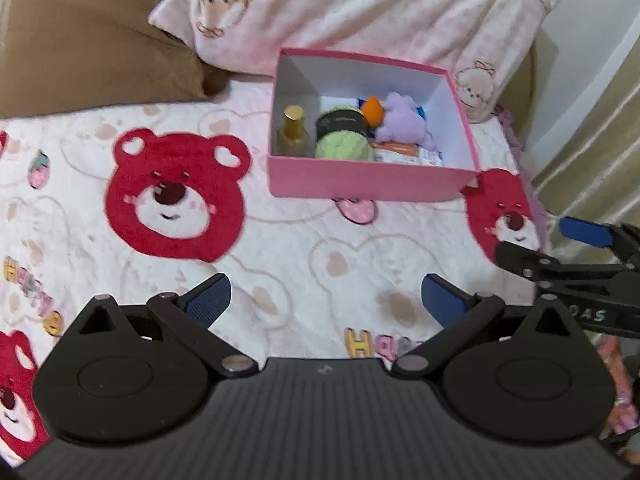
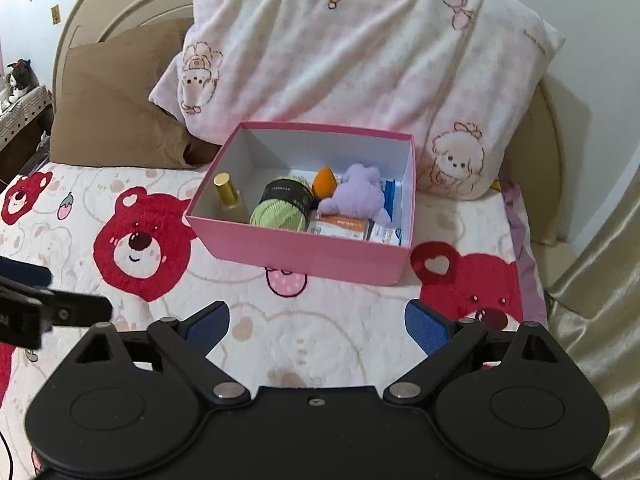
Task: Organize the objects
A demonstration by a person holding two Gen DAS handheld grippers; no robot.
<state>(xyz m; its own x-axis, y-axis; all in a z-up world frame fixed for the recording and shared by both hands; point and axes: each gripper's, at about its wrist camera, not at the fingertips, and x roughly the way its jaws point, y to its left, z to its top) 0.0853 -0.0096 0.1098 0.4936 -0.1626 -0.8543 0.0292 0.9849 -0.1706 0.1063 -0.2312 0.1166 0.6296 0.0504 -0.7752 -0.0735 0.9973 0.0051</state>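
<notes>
A pink box (image 1: 360, 180) (image 2: 296, 250) stands on the bed in front of the pillow. Inside it are a gold-capped bottle (image 1: 293, 130) (image 2: 227, 196), a green yarn ball (image 1: 342, 144) (image 2: 280, 210), an orange sponge (image 1: 373, 115) (image 2: 323, 182), a purple plush toy (image 1: 402, 120) (image 2: 360, 194) and flat packets (image 1: 408, 154) (image 2: 352, 228). My left gripper (image 1: 326, 302) is open and empty, low over the blanket in front of the box. My right gripper (image 2: 316, 326) is open and empty, also in front of the box; it shows at the right edge of the left wrist view (image 1: 560, 252).
A bear-print blanket (image 1: 280, 260) (image 2: 240, 312) covers the bed. A pink-white pillow (image 1: 360, 8) (image 2: 360, 52) and a brown pillow (image 1: 88, 48) (image 2: 120, 100) lie behind the box. A curtain (image 2: 600, 280) hangs at the right. A side table with a plush toy (image 2: 20, 76) stands far left.
</notes>
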